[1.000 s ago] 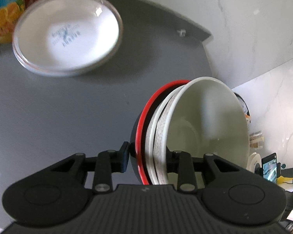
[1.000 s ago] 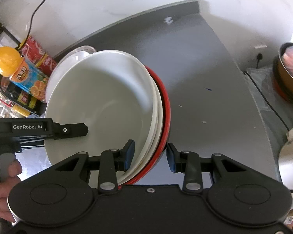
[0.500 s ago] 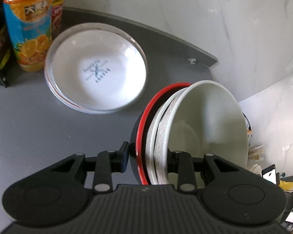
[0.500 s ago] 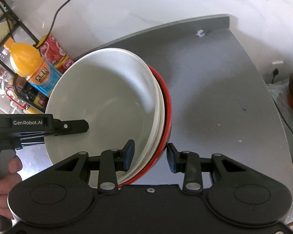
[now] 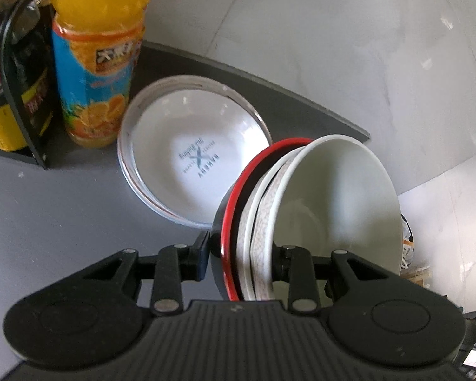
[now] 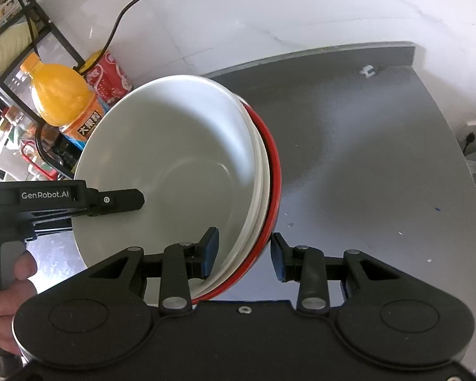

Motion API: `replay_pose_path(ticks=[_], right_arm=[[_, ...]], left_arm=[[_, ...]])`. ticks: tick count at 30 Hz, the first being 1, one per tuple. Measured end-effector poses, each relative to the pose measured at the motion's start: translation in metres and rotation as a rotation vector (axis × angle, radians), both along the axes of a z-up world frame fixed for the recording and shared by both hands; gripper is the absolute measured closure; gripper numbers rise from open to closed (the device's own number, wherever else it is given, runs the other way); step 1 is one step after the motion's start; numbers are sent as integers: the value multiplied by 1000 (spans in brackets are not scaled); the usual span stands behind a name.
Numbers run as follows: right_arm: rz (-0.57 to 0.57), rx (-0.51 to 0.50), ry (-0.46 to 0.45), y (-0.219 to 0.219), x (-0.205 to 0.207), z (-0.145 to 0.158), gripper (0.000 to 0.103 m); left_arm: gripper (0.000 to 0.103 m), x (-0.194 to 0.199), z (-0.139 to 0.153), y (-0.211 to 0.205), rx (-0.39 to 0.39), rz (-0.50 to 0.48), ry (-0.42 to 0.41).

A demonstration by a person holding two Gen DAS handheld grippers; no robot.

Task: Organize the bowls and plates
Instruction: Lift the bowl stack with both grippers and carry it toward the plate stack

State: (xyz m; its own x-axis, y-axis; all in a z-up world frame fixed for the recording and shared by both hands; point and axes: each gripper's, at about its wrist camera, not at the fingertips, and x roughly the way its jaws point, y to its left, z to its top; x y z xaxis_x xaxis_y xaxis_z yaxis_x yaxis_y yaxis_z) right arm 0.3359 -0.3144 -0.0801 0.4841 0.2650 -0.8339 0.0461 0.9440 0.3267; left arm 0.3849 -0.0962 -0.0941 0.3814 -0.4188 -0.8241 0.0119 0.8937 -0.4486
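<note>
Here, both hand-held grippers, left hand-held gripper point(image 5: 239, 250), right hand-held gripper point(image 6: 244, 254), clamped on stacked bowls point(image 6: 174, 171)

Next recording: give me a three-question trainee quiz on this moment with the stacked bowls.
1. True or false: both grippers grip the same stack of bowls.
2. Which colour is the rim of the outermost bowl in the stack? A) blue B) red C) green
3. What stands beside the white plate on the grey table?

Key:
1. True: left gripper and right gripper each clamp its edge.
2. B
3. An orange juice bottle.
</note>
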Motion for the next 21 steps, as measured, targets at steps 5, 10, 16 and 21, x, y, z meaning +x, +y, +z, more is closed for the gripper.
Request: replay_pose_path(ticks=[5, 10, 16, 21], right_arm=[[10, -2, 1, 9, 13, 1, 68], [31, -13, -1, 17, 28, -1, 69], [52, -3, -7, 21, 50, -4, 69], [86, -21, -13, 26, 67, -8, 69]], left_arm=[[72, 8, 0, 13, -1, 17, -3], [73, 16, 2, 22, 0, 42, -9], [73, 29, 2, 29, 7, 69, -20], [73, 38, 0, 33, 22, 87, -34]])
